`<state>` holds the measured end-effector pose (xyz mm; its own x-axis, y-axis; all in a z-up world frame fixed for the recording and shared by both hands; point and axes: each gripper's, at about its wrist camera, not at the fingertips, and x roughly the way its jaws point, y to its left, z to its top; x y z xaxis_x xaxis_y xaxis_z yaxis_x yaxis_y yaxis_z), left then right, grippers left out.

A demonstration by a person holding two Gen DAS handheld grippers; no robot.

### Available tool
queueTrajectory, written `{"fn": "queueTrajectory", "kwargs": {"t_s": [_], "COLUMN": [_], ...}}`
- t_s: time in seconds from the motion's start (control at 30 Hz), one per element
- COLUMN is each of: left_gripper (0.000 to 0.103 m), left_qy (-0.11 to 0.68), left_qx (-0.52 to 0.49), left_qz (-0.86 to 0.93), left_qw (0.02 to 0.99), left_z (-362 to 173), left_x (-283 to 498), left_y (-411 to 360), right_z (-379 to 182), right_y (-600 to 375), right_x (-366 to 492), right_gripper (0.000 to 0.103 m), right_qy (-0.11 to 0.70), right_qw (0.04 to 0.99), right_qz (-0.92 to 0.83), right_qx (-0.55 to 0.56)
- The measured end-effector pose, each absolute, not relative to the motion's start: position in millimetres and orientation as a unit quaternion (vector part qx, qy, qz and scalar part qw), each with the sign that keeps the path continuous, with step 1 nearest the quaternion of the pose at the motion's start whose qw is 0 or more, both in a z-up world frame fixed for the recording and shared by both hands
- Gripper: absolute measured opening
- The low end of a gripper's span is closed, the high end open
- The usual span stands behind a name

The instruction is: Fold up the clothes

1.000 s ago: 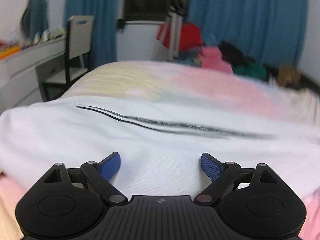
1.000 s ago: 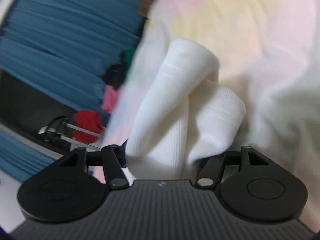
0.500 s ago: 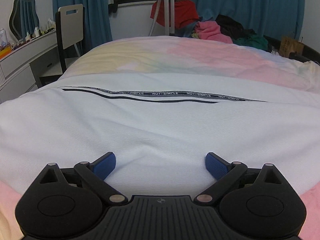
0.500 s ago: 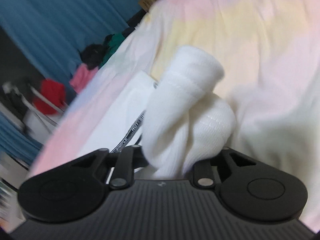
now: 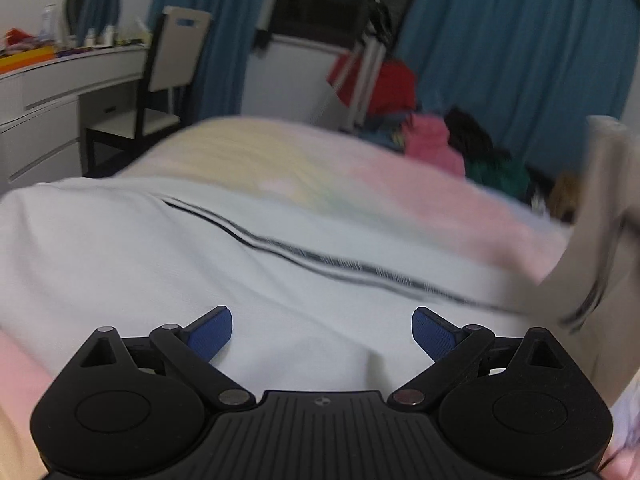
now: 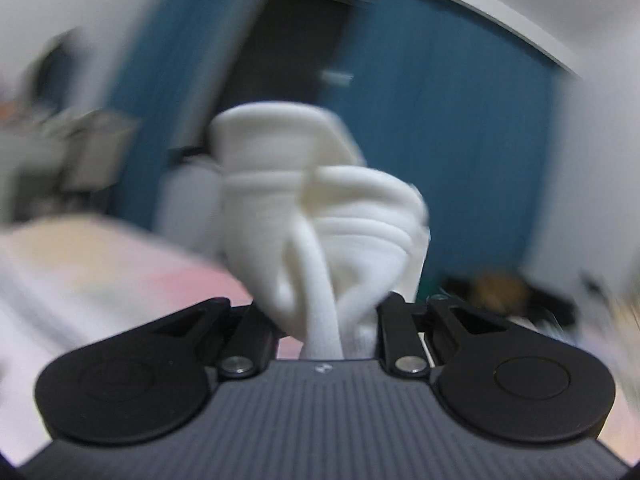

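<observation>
The soft, light white garment [image 5: 168, 264] lies spread on the bed [image 5: 360, 184], the left tool [image 5: 322, 332] open over it, while the right tool [image 6: 324, 320] pinches a bunched hem [image 6: 320, 208], a good hold.

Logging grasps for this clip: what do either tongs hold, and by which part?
Right tongs clamp the white garment by a bunched, ribbed edge. Left tongs are open, holding nothing.

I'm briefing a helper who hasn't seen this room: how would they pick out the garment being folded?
Start at the bed with its pastel pink-and-yellow cover. The white garment lies spread over its near end, in front of the open left hand-held gripper. Unlike the coloured clothes pile behind, it is white with one dark lettered stripe.
</observation>
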<state>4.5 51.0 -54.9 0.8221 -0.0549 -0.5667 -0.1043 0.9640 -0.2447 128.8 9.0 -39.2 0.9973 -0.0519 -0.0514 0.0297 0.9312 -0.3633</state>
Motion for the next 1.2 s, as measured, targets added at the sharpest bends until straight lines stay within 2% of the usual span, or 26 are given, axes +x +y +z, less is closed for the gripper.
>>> {"fn": "queueTrajectory", "kwargs": {"t_s": [0.17, 0.27, 0.33, 0.5, 0.63, 0.7, 0.73, 0.8, 0.83, 0.9, 0.93, 0.97, 1.07, 1.2], "left_gripper": [0.098, 0.098, 0.098, 0.098, 0.098, 0.098, 0.098, 0.098, 0.098, 0.098, 0.097, 0.097, 0.096, 0.088], "left_qy": [0.282, 0.280, 0.274, 0.249, 0.247, 0.248, 0.249, 0.250, 0.250, 0.251, 0.252, 0.254, 0.261, 0.267], "left_qx": [-0.208, -0.232, -0.238, -0.232, -0.216, -0.208, -0.204, -0.195, -0.191, -0.183, -0.180, -0.176, -0.157, -0.131], "left_qz": [0.029, 0.024, 0.021, 0.001, -0.018, -0.027, -0.032, -0.042, -0.047, -0.057, -0.062, -0.067, -0.082, -0.113], "left_qw": [0.936, 0.931, 0.932, 0.940, 0.944, 0.946, 0.946, 0.947, 0.948, 0.949, 0.949, 0.949, 0.949, 0.948], "left_z": [-44, -42, -40, -33, -36, -38, -39, -41, -42, -44, -44, -45, -46, -51], "left_x": [-8, -10, -10, -9, -7, -6, -6, -5, -4, -4, -5, -6, -9, -16], "left_y": [82, 90, 92, 90, 82, 78, 76, 72, 70, 66, 64, 62, 53, 38], "right_z": [-126, -149, -134, -102, -115, -118, -112, -98, -91, -74, -68, -60, -40, -28], "right_y": [97, 112, 108, 123, 134, 130, 128, 121, 117, 106, 105, 93, 60, 24], "right_x": [121, 113, 118, 108, 128, 128, 126, 119, 115, 105, 109, 107, 94, 67], "right_gripper": [0.016, 0.016, 0.016, 0.017, 0.019, 0.022, 0.024, 0.040, 0.045, 0.069, 0.075, 0.078, 0.078, 0.078], "right_qy": [0.143, 0.150, 0.163, 0.129, 0.182, 0.181, 0.189, 0.210, 0.222, 0.251, 0.266, 0.278, 0.296, 0.275], "right_qw": [0.934, 0.919, 0.932, 0.947, 0.939, 0.939, 0.938, 0.936, 0.935, 0.931, 0.928, 0.926, 0.922, 0.942], "right_qz": [0.118, 0.113, 0.108, 0.123, 0.145, 0.153, 0.160, 0.179, 0.190, 0.214, 0.226, 0.237, 0.250, 0.188], "right_qx": [-0.305, -0.346, -0.305, -0.266, -0.252, -0.249, -0.242, -0.217, -0.200, -0.153, -0.128, -0.099, -0.026, 0.043]}}
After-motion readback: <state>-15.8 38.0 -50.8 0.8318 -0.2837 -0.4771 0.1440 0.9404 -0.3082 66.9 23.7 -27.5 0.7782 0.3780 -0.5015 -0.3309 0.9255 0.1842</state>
